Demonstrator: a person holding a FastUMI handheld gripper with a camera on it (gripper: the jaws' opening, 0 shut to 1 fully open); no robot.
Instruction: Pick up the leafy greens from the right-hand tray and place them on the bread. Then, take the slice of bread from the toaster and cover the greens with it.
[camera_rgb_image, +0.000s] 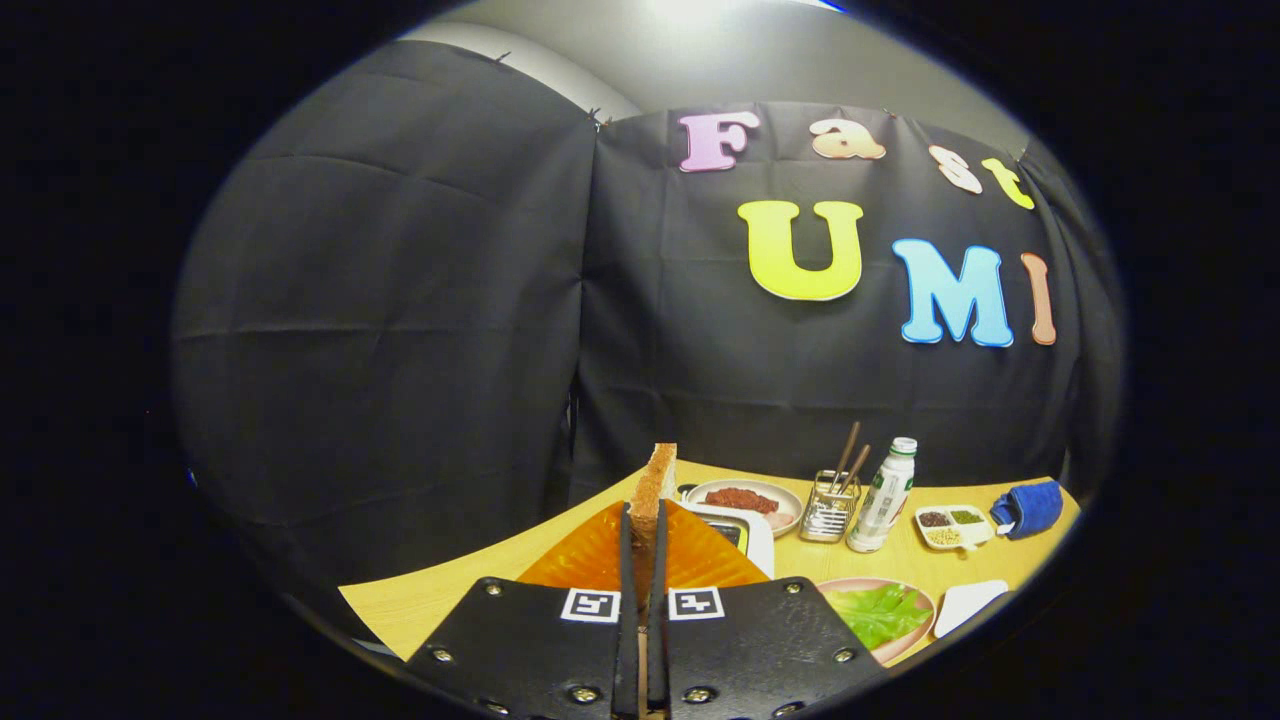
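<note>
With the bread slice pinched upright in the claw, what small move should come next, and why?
Probably swing the claw toward the plate of leafy greens lying just beyond its right finger and start lowering. The bread slice is already gripped between both fingers, standing on edge above the orange mat, and the greens lie uncovered.

Screwed tongs (642, 560) plates — two square markers

You have 1 bread slice (654, 480) pinched edge-on between the 2 fingers of 1 gripper (641, 545), 2 plates (745, 487), 1 bottle (884, 495), 1 blue cloth (1030, 506).
</note>
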